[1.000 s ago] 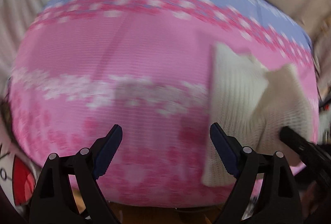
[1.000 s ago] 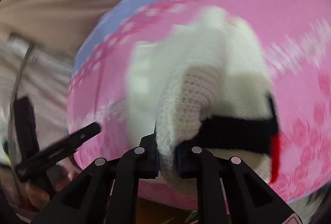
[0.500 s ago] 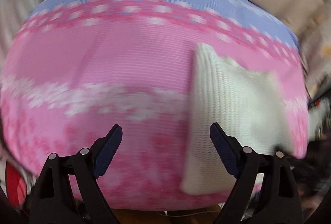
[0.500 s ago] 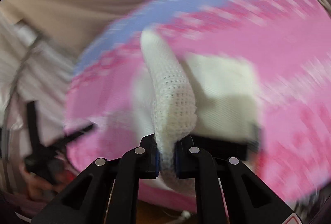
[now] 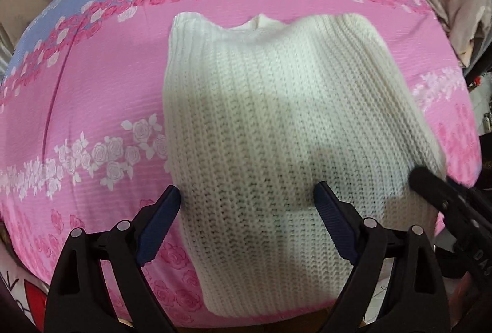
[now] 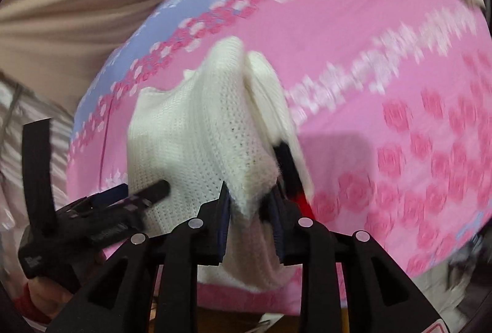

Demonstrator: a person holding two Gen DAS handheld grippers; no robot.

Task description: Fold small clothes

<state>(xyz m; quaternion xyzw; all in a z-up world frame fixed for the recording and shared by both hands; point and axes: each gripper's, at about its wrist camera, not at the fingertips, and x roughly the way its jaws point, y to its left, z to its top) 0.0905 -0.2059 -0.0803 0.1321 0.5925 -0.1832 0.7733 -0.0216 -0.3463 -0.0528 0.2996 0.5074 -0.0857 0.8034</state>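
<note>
On the pink rose-print bedsheet [image 5: 92, 105] lies the cream chunky-knit garment [image 5: 276, 123], mostly flat. The right tongs [image 6: 249, 210] are pinched on its near-right corner, lifting that edge, probably to fold it over. The left tongs [image 5: 246, 203] are spread wide and empty, hovering low over it, maybe to pin it down

A cream knitted garment [image 5: 276, 130] is observed lying flat on a pink rose-patterned cloth [image 5: 92, 93]. The left hand-held gripper [image 5: 247, 206] is seen with its jaws spread wide over the garment's near part. The black tip of the right hand-held gripper [image 5: 430, 185] is noted at the garment's right edge.
</note>
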